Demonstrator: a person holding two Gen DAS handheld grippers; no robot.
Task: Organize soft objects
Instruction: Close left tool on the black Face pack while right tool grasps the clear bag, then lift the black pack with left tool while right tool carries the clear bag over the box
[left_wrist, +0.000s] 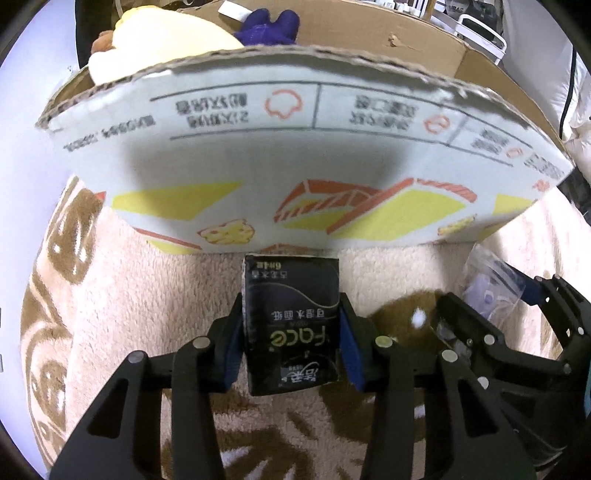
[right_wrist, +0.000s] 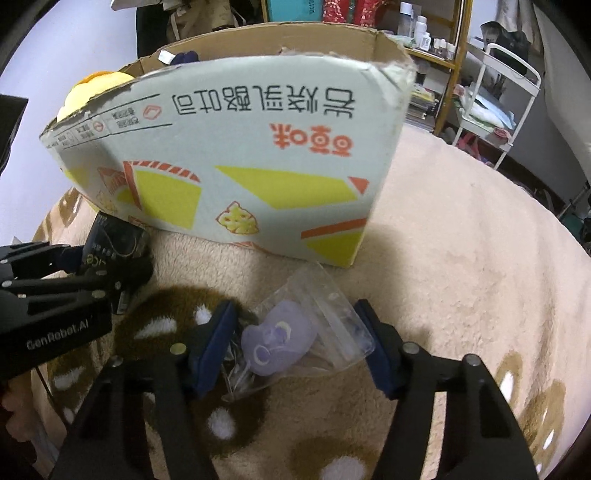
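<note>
My left gripper (left_wrist: 291, 328) is shut on a black tissue pack (left_wrist: 291, 317), held just above the blanket in front of the cardboard box (left_wrist: 258, 162). The pack also shows in the right wrist view (right_wrist: 110, 243). My right gripper (right_wrist: 299, 339) is open around a clear plastic bag (right_wrist: 332, 317) with a soft purple toy (right_wrist: 277, 339) inside, lying on the blanket by the box (right_wrist: 236, 155). A yellow plush (left_wrist: 166, 37) and a dark purple plush (left_wrist: 269, 26) sit inside the box.
A beige fleece blanket (right_wrist: 461, 258) with brown patterns covers the surface. A white metal rack (right_wrist: 498, 92) and cluttered shelves (right_wrist: 424, 33) stand behind on the right. The left gripper (right_wrist: 55, 295) sits close to my right one.
</note>
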